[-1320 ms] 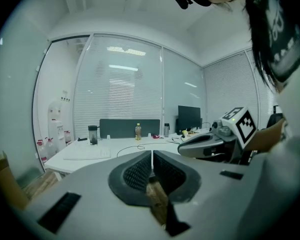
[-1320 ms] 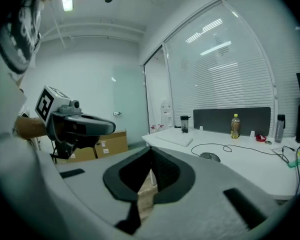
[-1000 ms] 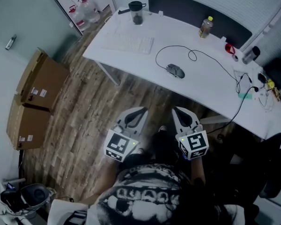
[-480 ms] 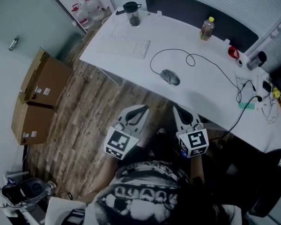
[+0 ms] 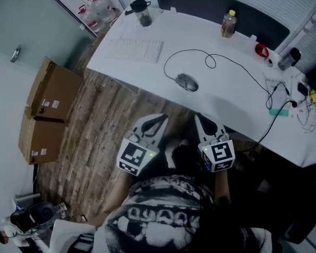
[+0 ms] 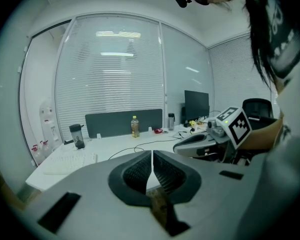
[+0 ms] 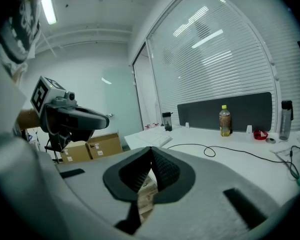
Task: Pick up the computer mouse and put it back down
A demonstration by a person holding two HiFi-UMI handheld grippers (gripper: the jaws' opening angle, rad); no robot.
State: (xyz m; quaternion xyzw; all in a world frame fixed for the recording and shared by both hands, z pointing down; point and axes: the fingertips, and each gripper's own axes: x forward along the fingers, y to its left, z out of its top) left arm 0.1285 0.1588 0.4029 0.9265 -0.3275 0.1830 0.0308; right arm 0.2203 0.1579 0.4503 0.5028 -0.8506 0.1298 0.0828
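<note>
A grey wired computer mouse lies on the white desk near its front edge, its black cable looping back toward the right. Both grippers are held over the wood floor, short of the desk and apart from the mouse. The left gripper is shut and empty, its ribbed pads meeting at the tip. My right gripper is shut too, nothing between its pads. In both gripper views the mouse is hidden; the right gripper view shows only the cable.
On the desk are a white keyboard, a dark tumbler, a drink bottle, a red object and tangled cables at the right. Cardboard boxes stand on the floor at left. A dark chair is at right.
Both grippers, still shut, have moved forward toward the desk's front edge. The desk and mouse now sit closer to them in the head view.
</note>
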